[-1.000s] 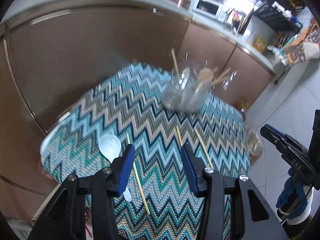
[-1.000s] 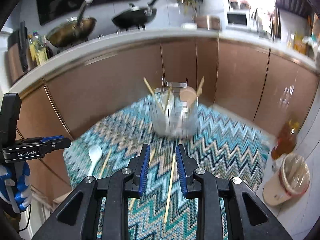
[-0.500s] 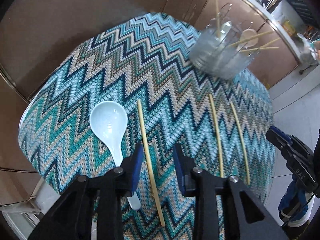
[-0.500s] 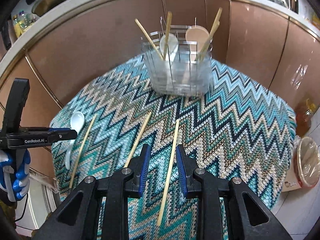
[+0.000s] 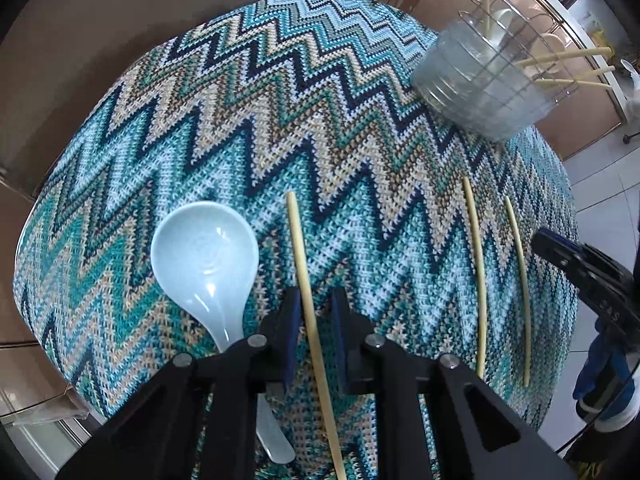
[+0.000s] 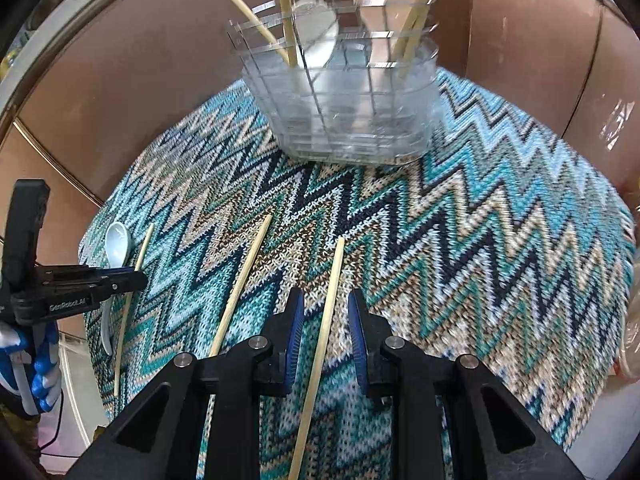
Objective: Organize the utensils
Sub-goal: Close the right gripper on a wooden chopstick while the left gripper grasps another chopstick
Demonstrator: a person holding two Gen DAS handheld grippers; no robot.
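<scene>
Three wooden chopsticks and a pale blue spoon (image 5: 206, 264) lie on the zigzag cloth. My left gripper (image 5: 314, 300) is open, low over the cloth, its fingers on either side of the left chopstick (image 5: 302, 264) with gaps on both sides. My right gripper (image 6: 325, 304) is open, astride the right chopstick (image 6: 332, 284) in the same way. The middle chopstick (image 6: 244, 276) lies just left of it. The clear utensil holder (image 6: 348, 108) stands at the far edge, holding several chopsticks and two spoons. The spoon also shows in the right wrist view (image 6: 118, 244).
The small table with the zigzag cloth (image 5: 280, 128) stands in front of brown kitchen cabinets (image 6: 132, 92). Tiled floor (image 5: 600, 184) lies to the right. The left gripper shows in the right wrist view (image 6: 80, 292), and the right one in the left wrist view (image 5: 580, 272).
Both grippers have come down and forward toward the cloth. The left jaws have narrowed around the left chopstick. The right gripper now straddles the right chopstick.
</scene>
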